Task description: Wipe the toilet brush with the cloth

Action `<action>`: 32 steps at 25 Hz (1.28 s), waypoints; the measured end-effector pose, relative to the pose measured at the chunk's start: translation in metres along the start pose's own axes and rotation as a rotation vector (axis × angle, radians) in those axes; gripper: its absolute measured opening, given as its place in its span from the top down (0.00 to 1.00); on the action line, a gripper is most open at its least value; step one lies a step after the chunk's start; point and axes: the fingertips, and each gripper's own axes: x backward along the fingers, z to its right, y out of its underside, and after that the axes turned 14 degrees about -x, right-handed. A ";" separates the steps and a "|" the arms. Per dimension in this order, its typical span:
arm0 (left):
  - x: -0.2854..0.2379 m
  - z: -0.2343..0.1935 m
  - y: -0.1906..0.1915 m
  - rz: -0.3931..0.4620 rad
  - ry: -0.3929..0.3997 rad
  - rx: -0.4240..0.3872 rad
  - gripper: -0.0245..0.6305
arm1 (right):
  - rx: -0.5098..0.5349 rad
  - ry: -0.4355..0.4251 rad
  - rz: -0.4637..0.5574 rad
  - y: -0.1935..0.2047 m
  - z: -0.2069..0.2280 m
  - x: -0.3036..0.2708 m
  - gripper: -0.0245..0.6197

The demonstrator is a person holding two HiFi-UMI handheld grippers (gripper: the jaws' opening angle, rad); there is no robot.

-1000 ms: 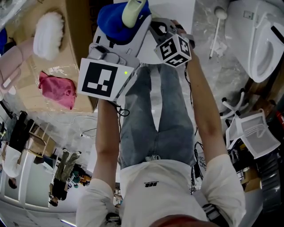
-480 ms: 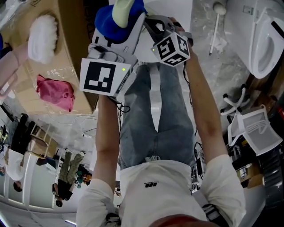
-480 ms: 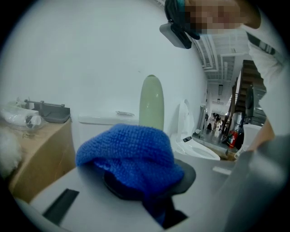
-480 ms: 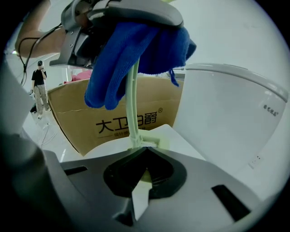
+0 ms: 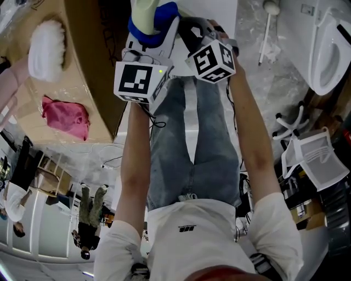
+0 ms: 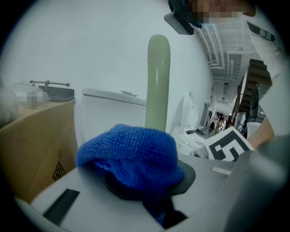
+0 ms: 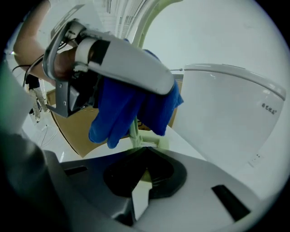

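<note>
A pale green toilet brush stands upright; its handle (image 6: pixel 157 81) rises behind the blue cloth (image 6: pixel 131 154), and its top (image 5: pixel 143 12) pokes out above the cloth (image 5: pixel 159 24). My left gripper (image 6: pixel 145 190) has its jaws closing tight on the cloth, which bunches over them and lies against the handle. In the right gripper view the cloth (image 7: pixel 131 108) hangs round the brush stem (image 7: pixel 134 131). My right gripper (image 7: pixel 145 165) is shut on the brush's lower end, just below the left gripper (image 7: pixel 122 59). Both grippers sit close together at the top of the head view, the right one (image 5: pixel 192 27) beside the cloth.
A cardboard box (image 5: pixel 93 66) at the left holds a white fluffy duster (image 5: pixel 44 49) and a pink rag (image 5: pixel 66 118). A white toilet (image 5: pixel 329 49) stands at the right, with a white brush (image 5: pixel 267 33) on the floor and a white rack (image 5: pixel 312 159) nearby.
My left gripper has slid down along the brush handle with the cloth, so more of the handle shows above it. The right gripper has kept still.
</note>
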 end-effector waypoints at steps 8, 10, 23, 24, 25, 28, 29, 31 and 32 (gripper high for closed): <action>-0.019 0.007 0.041 -0.041 -0.006 0.021 0.85 | -0.009 0.001 0.018 0.001 0.000 0.001 0.97; -0.024 0.008 0.049 -0.047 -0.010 0.021 0.85 | -0.018 0.003 0.022 0.001 0.000 0.001 0.97; -0.009 0.007 0.033 -0.083 -0.001 -0.011 0.85 | -0.015 -0.007 0.014 0.001 -0.002 -0.001 0.97; -0.007 0.007 0.028 -0.083 0.001 -0.016 0.85 | -0.015 -0.007 0.014 0.000 -0.002 -0.001 0.97; -0.005 0.007 0.024 -0.081 0.004 -0.024 0.85 | -0.015 -0.007 0.014 0.000 -0.001 0.000 0.97; 0.002 0.005 0.009 -0.061 0.009 -0.049 0.85 | -0.015 -0.006 0.012 0.000 -0.001 0.000 0.97; 0.005 0.004 0.002 -0.052 0.009 -0.057 0.85 | -0.015 -0.006 0.011 0.000 -0.001 0.000 0.97; 0.010 0.002 -0.010 -0.035 0.008 -0.065 0.85 | -0.015 -0.006 0.009 0.000 -0.001 0.000 0.97; 0.013 0.002 -0.017 -0.025 0.006 -0.063 0.85 | -0.015 -0.006 0.008 0.000 -0.001 0.000 0.97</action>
